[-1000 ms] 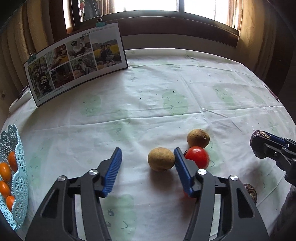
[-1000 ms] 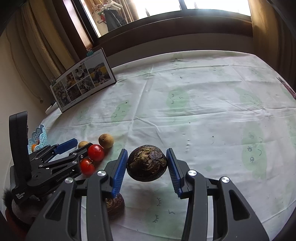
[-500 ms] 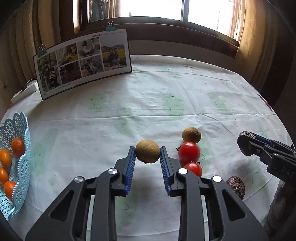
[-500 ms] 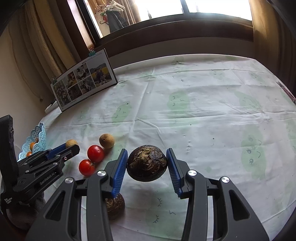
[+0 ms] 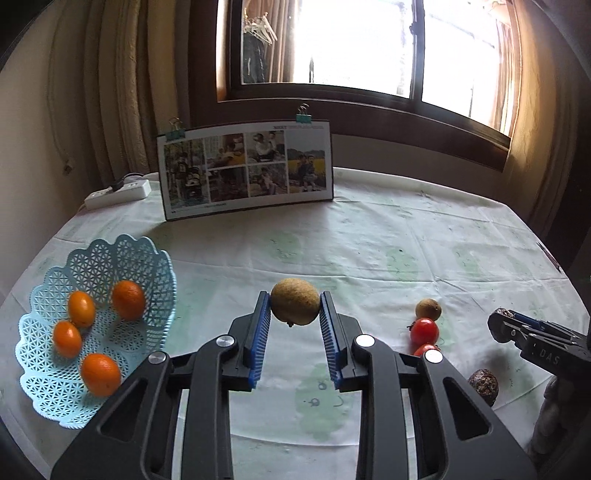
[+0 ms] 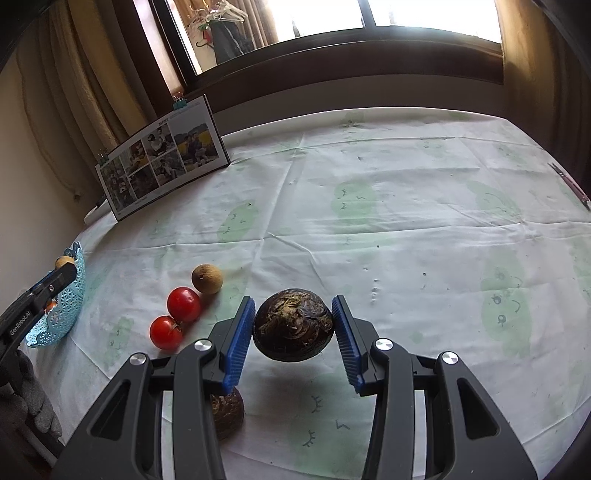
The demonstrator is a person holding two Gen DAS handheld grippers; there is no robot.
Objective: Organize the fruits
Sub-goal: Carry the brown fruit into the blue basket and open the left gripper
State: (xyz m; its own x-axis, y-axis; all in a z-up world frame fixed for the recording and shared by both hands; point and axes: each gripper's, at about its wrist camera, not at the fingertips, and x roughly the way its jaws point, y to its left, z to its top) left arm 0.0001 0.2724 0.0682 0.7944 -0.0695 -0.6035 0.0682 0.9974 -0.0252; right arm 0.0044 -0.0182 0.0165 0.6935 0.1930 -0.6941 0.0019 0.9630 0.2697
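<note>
A dark-framed window [image 5: 365, 55] fills the far wall, daylight pouring through it bright and washed out; clothes hangers [image 5: 258, 31] hang beyond the glass. Beige curtains [image 5: 110, 92] fall at far left, and another curtain [image 5: 532, 92] hangs at the right. The counter [image 5: 369, 236] wears a pale cloth printed with faint green shapes. A photo board [image 5: 245, 170] stands upright at its far edge, a white power strip [image 5: 118, 192] to its left.

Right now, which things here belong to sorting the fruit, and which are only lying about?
Job: brown fruit in left tool; dark fruit in right tool; basket; oranges; tomatoes; small brown fruit; second dark fruit.
Lying about: photo board; power strip.
</note>
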